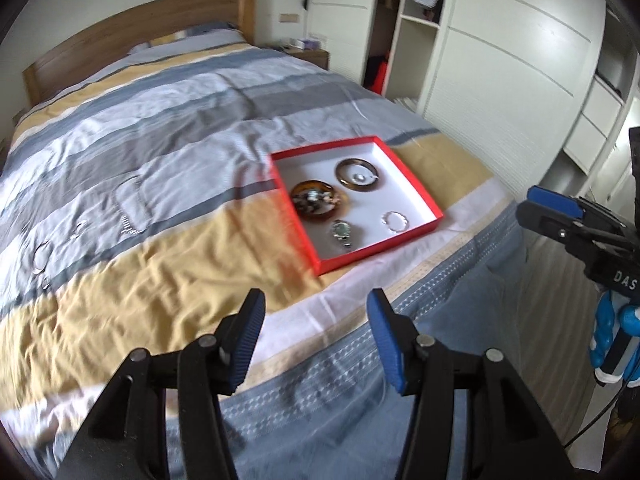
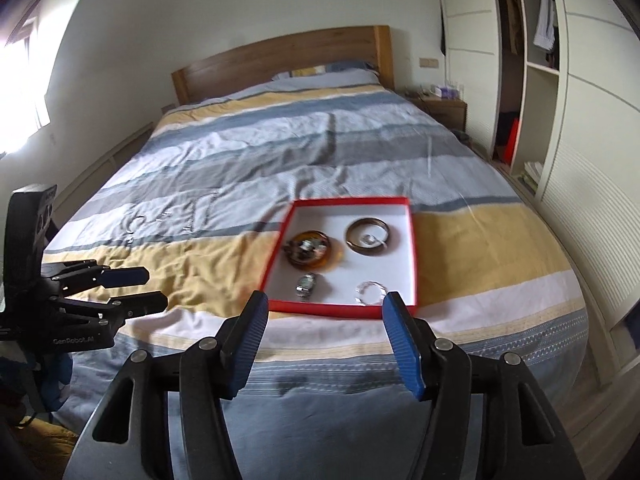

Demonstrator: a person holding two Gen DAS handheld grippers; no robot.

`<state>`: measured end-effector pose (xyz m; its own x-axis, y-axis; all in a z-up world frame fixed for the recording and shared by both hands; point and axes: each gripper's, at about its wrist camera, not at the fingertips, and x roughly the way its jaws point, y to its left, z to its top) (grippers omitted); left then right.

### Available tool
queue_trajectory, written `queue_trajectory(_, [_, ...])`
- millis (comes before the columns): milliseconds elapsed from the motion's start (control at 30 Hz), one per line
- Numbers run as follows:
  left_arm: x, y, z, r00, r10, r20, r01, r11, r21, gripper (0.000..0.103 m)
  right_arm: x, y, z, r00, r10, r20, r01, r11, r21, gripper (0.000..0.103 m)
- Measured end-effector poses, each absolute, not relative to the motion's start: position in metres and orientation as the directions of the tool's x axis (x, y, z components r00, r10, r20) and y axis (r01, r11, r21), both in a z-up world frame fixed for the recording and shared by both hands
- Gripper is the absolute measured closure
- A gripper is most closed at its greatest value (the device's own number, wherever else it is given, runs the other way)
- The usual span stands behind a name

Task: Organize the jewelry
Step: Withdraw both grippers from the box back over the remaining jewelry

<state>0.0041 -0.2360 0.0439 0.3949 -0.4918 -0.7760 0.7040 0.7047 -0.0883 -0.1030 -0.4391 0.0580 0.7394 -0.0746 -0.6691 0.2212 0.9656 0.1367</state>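
Observation:
A red tray with a white floor [image 1: 416, 188] [image 2: 404, 248] lies on the bed near its foot. In it are an amber dish with small pieces [image 1: 318, 200] [image 2: 310, 254], a brown ring dish [image 1: 358, 175] [image 2: 368, 236], a silver watch [image 1: 342, 233] [image 2: 306, 286] and a clear bracelet [image 1: 395, 222] [image 2: 372, 292]. Loose silver pieces lie on the quilt at the left [image 1: 42, 258] [image 2: 134, 230]. My left gripper [image 1: 316, 312] [image 2: 136, 290] is open and empty above the bed's foot. My right gripper [image 2: 324, 316] [image 1: 536, 208] is open and empty, just short of the tray.
The striped quilt [image 1: 160, 140] covers the bed, with a wooden headboard [image 2: 288, 56] at the far end. A white wardrobe [image 1: 500, 60] stands along the right side. A nightstand [image 2: 444, 108] stands by the headboard.

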Motion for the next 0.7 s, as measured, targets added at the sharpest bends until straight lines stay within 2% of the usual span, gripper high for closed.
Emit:
queue_trajectory(467, [-0.014,-0.140,0.061,0.535,-0.471,-0.701,0.576,0.811,-0.105,0.052,-0.116,-0.352,0.096,0.777,-0.021,-0.630,0.087,0.994,0.073,0.036])
queue_trajectory(700, [-0.013,-0.107,0.059,0.568,-0.433,-0.700,0.511,0.852,-0.113,0.052,-0.114,-0.333,0.101,0.791,0.018,-0.612,0.039,0.996,0.080,0.032])
